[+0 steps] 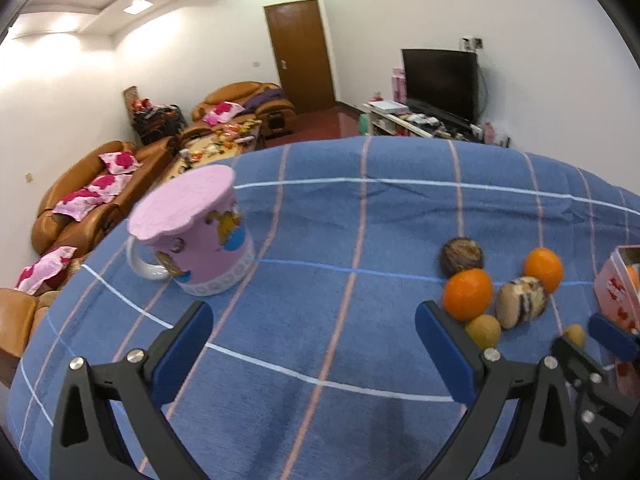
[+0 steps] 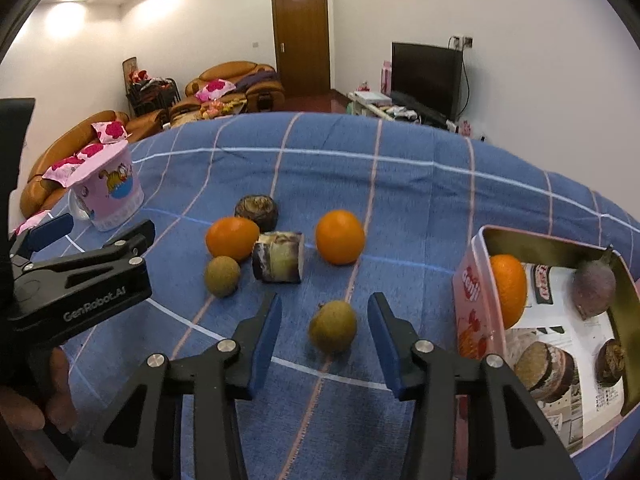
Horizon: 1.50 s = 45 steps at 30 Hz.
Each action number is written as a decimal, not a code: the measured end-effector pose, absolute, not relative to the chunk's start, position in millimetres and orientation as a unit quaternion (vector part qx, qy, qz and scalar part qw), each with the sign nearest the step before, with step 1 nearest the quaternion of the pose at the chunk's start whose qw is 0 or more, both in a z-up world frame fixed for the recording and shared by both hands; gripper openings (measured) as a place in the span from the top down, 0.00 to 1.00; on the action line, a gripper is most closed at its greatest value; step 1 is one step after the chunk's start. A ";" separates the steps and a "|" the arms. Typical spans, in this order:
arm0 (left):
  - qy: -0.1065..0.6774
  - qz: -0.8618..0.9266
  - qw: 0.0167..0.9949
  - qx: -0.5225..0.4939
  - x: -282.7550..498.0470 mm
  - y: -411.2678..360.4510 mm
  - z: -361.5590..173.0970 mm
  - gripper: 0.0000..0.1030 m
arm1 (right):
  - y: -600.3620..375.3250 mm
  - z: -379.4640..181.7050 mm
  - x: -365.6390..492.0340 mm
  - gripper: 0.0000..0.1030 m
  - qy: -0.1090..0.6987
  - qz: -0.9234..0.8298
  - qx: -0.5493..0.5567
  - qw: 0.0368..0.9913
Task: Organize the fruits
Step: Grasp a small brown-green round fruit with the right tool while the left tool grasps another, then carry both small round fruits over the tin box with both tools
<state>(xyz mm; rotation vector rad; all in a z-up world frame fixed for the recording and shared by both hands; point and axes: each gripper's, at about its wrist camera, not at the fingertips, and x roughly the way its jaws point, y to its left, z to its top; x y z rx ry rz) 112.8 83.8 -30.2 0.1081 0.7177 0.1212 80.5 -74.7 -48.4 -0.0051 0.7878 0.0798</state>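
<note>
We see the tin [image 2: 476, 296] at the right of the blue checked cloth [image 2: 420, 184], open at the top, pink outside with red print. Inside it lie an orange [image 2: 509, 290] against the near-left wall, a dull purple fruit [image 2: 594, 290] toward the far-right wall, and two brown striped pieces [image 2: 538, 368] [image 2: 610, 362] on printed paper lining the bottom. Left of the tin, on the cloth, a small greenish-brown fruit [image 2: 333, 326] sits between our right gripper [image 2: 324, 320] pads, which stand either side of it with gaps, not touching. Farther left of the tin are two oranges [image 2: 340, 236] [image 2: 232, 238], a cut striped piece [image 2: 278, 257], a dark round fruit [image 2: 256, 207] and another small brown fruit [image 2: 222, 276]. Well left of the tin stands a pink mug [image 1: 196, 236] covered by a pink lid [image 1: 182, 204]. Our left gripper [image 1: 312, 336] hangs wide open over bare cloth, holding nothing
</note>
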 end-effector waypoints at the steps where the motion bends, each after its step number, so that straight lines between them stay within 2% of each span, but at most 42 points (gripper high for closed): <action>1: 0.354 0.051 0.932 0.054 112.8 81.8 -30.8 0.00 | -74.8 -50.1 82.1 0.54 0.389 0.037 -0.002 0.920; 4: 0.357 0.034 0.931 0.069 112.3 73.4 -32.1 0.00 | -74.9 -56.6 87.7 0.59 0.410 0.039 0.000 0.911; 6: 0.359 0.024 0.930 0.080 111.5 67.7 -33.6 0.00 | -74.6 -61.1 90.1 0.72 0.424 0.045 0.003 0.905; 11: 0.366 -0.005 0.927 0.086 109.2 60.1 -36.7 0.01 | -73.0 -60.5 85.3 0.73 0.422 0.056 0.005 0.905; 20: 0.381 -0.097 0.918 0.057 107.1 42.5 -37.6 0.16 | -98.9 -29.3 43.0 0.73 0.318 0.030 0.025 0.947; 26: 0.410 -0.101 0.903 0.081 116.7 22.2 -51.7 0.32 | -114.6 -21.7 35.5 0.73 0.306 0.027 0.053 0.950; 28: 0.427 -0.104 0.896 0.068 123.5 22.6 -55.7 0.42 | -112.6 -23.1 38.9 0.73 0.310 0.030 0.056 0.949; 31: 0.432 -0.109 0.894 0.046 127.5 27.3 -56.0 0.48 | -111.9 -25.9 38.9 0.73 0.315 0.031 0.056 0.947; 32: 0.431 -0.110 0.894 0.043 127.4 28.0 -55.6 0.53 | -111.7 -25.6 38.8 0.73 0.314 0.031 0.056 0.947; 33: 0.429 -0.112 0.895 0.042 126.9 28.6 -54.6 0.72 | -111.5 -25.7 39.1 0.73 0.313 0.031 0.056 0.948; 34: 0.427 -0.113 0.896 0.039 126.9 29.3 -53.9 0.74 | -111.5 -25.5 39.2 0.73 0.312 0.030 0.055 0.948; 38: 0.421 -0.109 0.901 0.015 125.1 41.0 -50.4 0.74 | -113.7 -25.3 38.2 0.73 0.306 0.025 0.059 0.950; 45: 0.354 -0.092 0.930 -0.016 106.6 64.9 -25.0 0.74 | -118.8 -17.5 30.2 0.73 0.286 0.019 0.067 0.956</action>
